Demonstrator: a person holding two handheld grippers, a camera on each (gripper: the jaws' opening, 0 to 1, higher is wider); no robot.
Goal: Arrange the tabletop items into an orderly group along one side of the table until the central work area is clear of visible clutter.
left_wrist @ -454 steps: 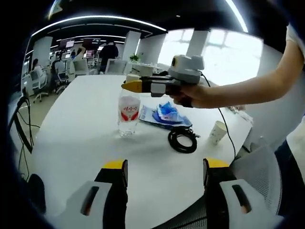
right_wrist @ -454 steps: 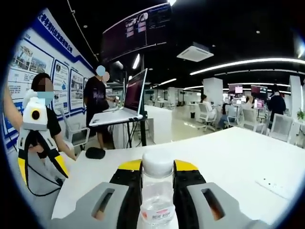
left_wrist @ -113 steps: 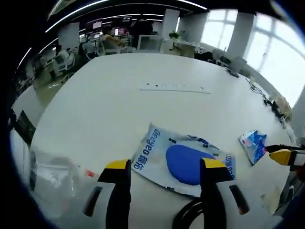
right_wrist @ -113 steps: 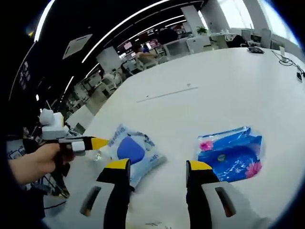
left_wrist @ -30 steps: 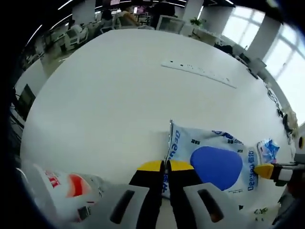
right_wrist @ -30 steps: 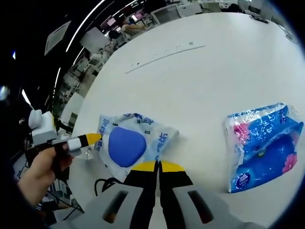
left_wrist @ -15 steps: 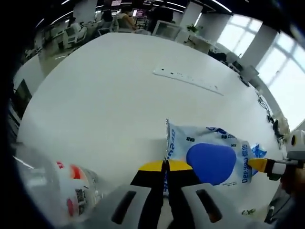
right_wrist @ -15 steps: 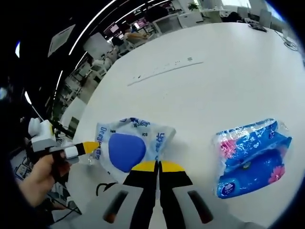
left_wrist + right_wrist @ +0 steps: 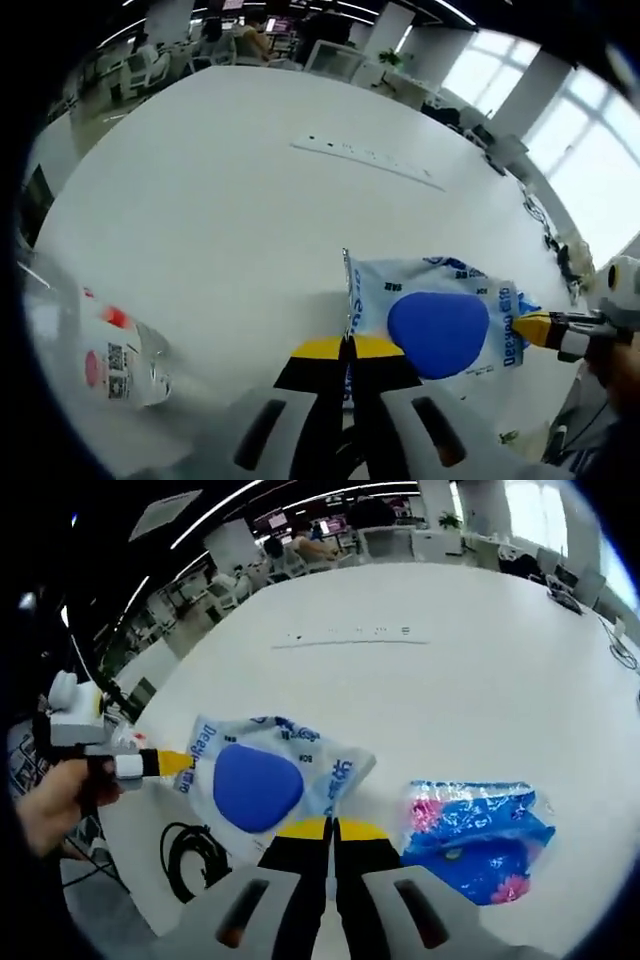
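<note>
Both grippers, left (image 9: 349, 345) and right (image 9: 331, 827), had jaws closed on opposite edges of the wipes pack (image 9: 430, 315), held just above the white worktop (image 9: 220, 200). Tidying looked early: blue tissue pack (image 9: 478, 830), bottle (image 9: 115, 350) and cable (image 9: 195, 855) were loosely scattered, not yet grouped.

open-plan office | desks, office chairs (image 9: 335, 58), strip lights (image 9: 290, 500), windows (image 9: 590, 170)
</note>
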